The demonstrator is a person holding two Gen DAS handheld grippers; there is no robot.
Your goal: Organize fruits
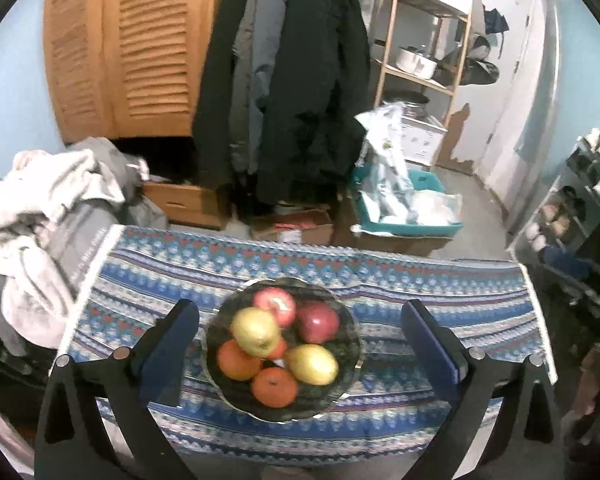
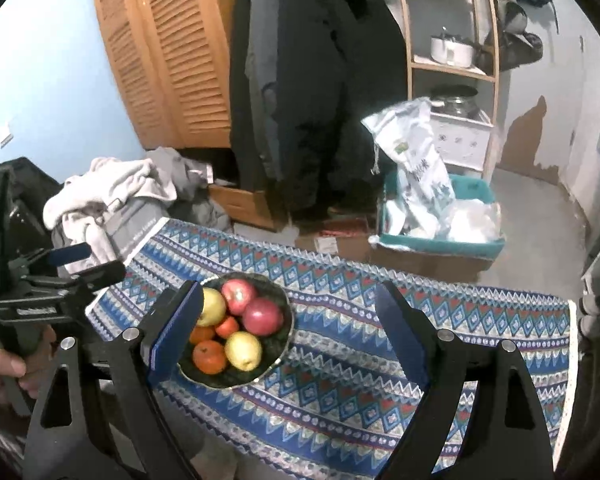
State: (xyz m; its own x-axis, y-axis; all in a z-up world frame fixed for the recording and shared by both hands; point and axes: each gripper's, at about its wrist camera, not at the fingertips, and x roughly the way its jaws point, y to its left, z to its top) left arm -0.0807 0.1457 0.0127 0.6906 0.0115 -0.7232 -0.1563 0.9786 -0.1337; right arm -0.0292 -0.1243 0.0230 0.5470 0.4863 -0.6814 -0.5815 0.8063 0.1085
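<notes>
The left gripper [image 1: 300, 344] is standing wide open with nothing between its blue pads, hanging above the near edge of the table and framing the glass bowl [image 1: 350, 364] from above without touching it. The right gripper [image 2: 288, 332] is also standing open and empty, its jaws spread somewhat less wide; in its own view its left finger [image 2: 176, 332] is overlapping the bowl's left rim, though whether it is touching the glass I cannot tell. The left gripper is also showing at the left edge of the right wrist view [image 2: 84, 264], with a hand [image 2: 4, 364] gripping its handle.

The bowl is sitting on the patterned blue tablecloth [image 1: 440, 304], toward the left half of the table as seen from the right wrist. All the fruit is lying inside it: two red apples [image 1: 274, 304] [image 1: 318, 322] at the far side, a yellow pear [image 1: 256, 332] riding on top of the pile at the left, a second yellow pear [image 1: 312, 364] at the near right, and oranges [image 1: 274, 386] [image 1: 238, 360] at the near and left sides, with another one [image 1: 278, 348] partly hidden in the middle.

Beyond the table, dark coats [image 1: 296, 80] are hanging in front of a louvred wooden door [image 1: 140, 40], a heap of pale laundry [image 1: 48, 208] is lying to the left, and a teal bin [image 1: 404, 216] is standing on the floor to the right.
</notes>
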